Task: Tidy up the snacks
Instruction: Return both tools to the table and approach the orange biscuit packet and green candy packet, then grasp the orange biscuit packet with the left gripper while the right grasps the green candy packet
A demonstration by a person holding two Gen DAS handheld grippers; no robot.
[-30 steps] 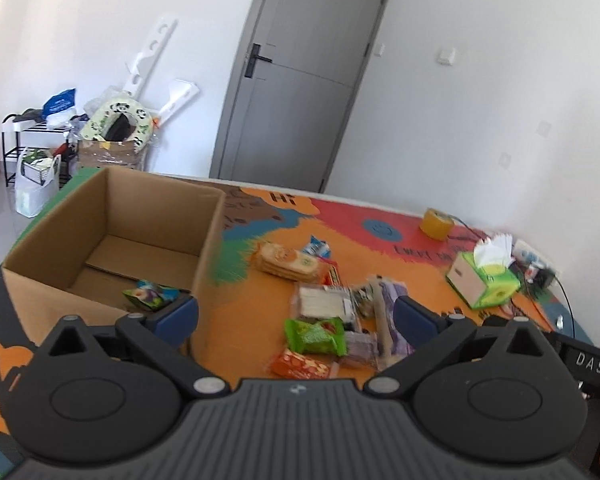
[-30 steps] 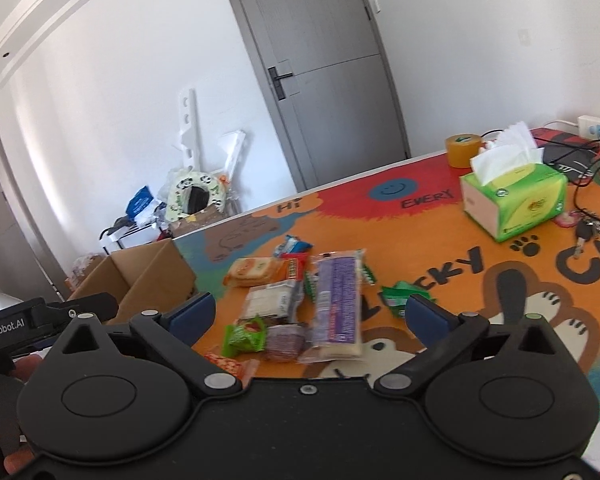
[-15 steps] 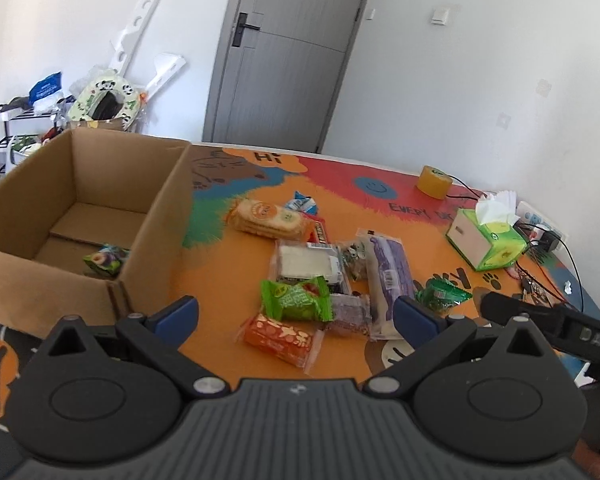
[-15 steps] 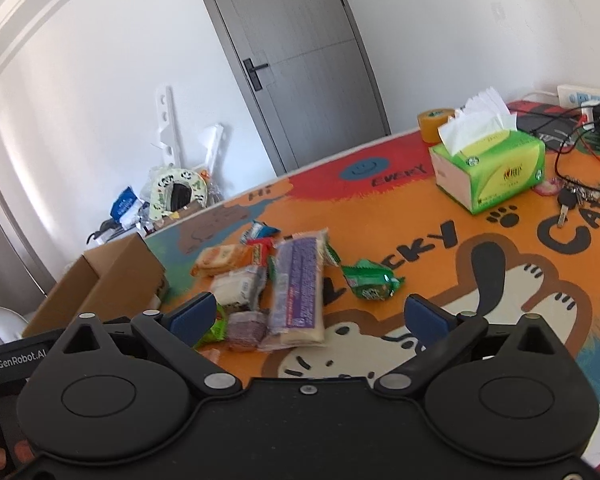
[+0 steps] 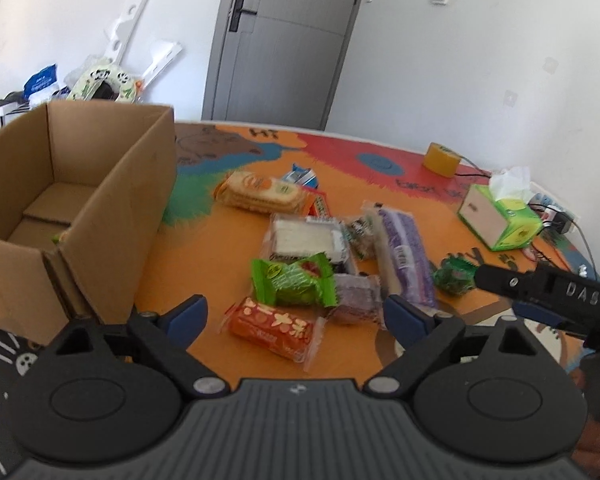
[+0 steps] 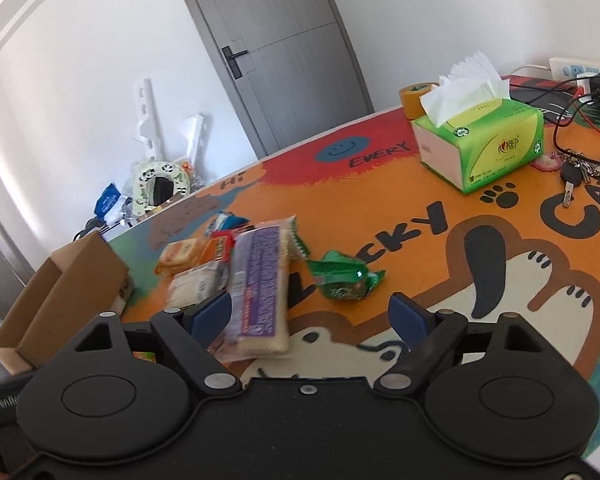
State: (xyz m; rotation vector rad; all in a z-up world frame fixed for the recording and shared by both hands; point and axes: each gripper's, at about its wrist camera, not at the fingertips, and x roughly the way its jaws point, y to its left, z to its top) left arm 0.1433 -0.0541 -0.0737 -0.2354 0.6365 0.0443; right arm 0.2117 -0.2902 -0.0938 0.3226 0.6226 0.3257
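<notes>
Several snack packets lie in a heap on the colourful mat. My left gripper (image 5: 294,314) hovers over an orange-red packet (image 5: 271,329) and a green packet (image 5: 293,278); its jaws are closing, and the pads touch nothing. An open cardboard box (image 5: 112,196) stands to the left with one small packet inside. My right gripper (image 6: 310,316) hangs above the near end of a long purple packet (image 6: 260,276), with a small green packet (image 6: 342,280) just beyond. Its jaws are closing too, and nothing is pressed between them.
A green tissue box (image 6: 484,146) and a roll of yellow tape (image 5: 440,159) stand at the far right. Keys (image 6: 576,174), cables and a power strip lie beside them. Clutter sits on the floor past the table (image 5: 228,264), by a grey door.
Both grippers have sunk toward the snack heap and their jaws have narrowed a little. The box has shifted left in the left wrist view, and the right gripper now shows at that view's right edge.
</notes>
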